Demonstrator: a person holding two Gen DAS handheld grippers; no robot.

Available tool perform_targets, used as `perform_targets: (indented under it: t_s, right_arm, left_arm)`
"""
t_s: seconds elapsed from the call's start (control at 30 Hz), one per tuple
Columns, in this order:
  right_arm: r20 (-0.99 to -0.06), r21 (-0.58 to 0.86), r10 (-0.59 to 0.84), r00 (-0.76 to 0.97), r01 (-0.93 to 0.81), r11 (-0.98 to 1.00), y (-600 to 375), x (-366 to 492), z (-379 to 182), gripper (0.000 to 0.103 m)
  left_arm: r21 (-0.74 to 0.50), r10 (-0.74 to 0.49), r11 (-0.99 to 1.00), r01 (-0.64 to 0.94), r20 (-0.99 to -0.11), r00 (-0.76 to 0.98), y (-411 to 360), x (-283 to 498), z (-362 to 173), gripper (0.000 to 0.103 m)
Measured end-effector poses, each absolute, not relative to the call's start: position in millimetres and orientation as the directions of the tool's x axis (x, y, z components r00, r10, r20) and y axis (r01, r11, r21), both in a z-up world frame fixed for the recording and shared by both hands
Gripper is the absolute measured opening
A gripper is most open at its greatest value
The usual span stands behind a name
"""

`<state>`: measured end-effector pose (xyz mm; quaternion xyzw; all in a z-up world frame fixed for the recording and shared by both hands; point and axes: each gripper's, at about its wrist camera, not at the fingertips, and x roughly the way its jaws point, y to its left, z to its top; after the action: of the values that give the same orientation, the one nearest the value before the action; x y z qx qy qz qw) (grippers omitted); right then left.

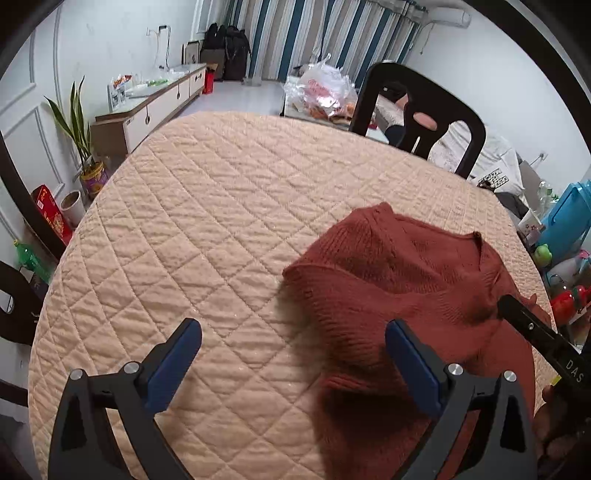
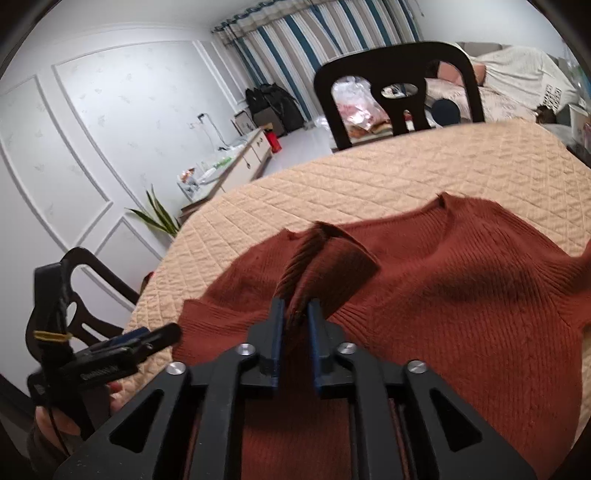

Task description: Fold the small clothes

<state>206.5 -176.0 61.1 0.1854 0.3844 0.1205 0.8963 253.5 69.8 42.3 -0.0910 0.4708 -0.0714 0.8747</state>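
Centrally, a rust-red knitted sweater (image 2: 461, 295) lies spread on the desk (image 1: 207, 206), which is covered by a peach quilted cloth; the garment occupies the near right part of the surface in the left wrist view. One ribbed sleeve cuff (image 2: 328, 254) is raised off the body of the sweater and runs down between the blue pads of the right hand-held gripper (image 2: 295, 321). The jaws stand narrowly apart, and a slim gap shows on either side of the fabric, so whether the pads press on it cannot be told. The left hand-held gripper (image 1: 291, 350) is released, its jaws spread wide above the desk: one finger over bare quilting, the other over the sweater's near edge, nothing between them. A hand (image 2: 55, 424) grips the left tool's body at the lower left of the right wrist view. Beyond the desk stands a black chair (image 1: 424, 110), and farther back hang striped curtains (image 1: 295, 33).
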Motion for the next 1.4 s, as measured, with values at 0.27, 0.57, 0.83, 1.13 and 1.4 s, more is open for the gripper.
perform_targets:
  t_s: [0.27,0.57,0.83,1.13,1.4]
  right_arm:
    - [-0.670,0.442,0.350,0.655,-0.027,0.897,-188.8,204.6,56.3,0.040]
    - [-0.730,0.376,0.337,0.595,-0.062,0.925,-174.6,217.4,48.6,0.048]
    - [-0.787,0.235,0.189,0.588,0.002,0.972,-182.5,223.5,45.2,0.048]
    - [-0.816,0.282,0.270,0.511,-0.055,0.958,-177.6,233.0,37.5,0.006]
    - [-0.756,0.262,0.283,0.590,-0.124,0.957,-165.9,229.0,59.3,0.006]
  left_arm:
    - [-0.274,-0.261,0.961,0.046,-0.832,0.489,60.0,255.1,36.0,0.084]
    - [-0.305,-0.289,0.951,0.044,-0.833,0.471,67.6,265.3,29.1,0.049]
    - [-0.352,-0.339,0.934,0.064,-0.813,0.473,73.9,265.4,29.4,0.018]
    - [-0.420,-0.385,0.906,0.052,-0.768,0.512,86.3,264.3,34.7,0.011]
    - [-0.391,-0.327,0.920,-0.002,-0.771,0.546,103.8,265.2,33.7,0.006]
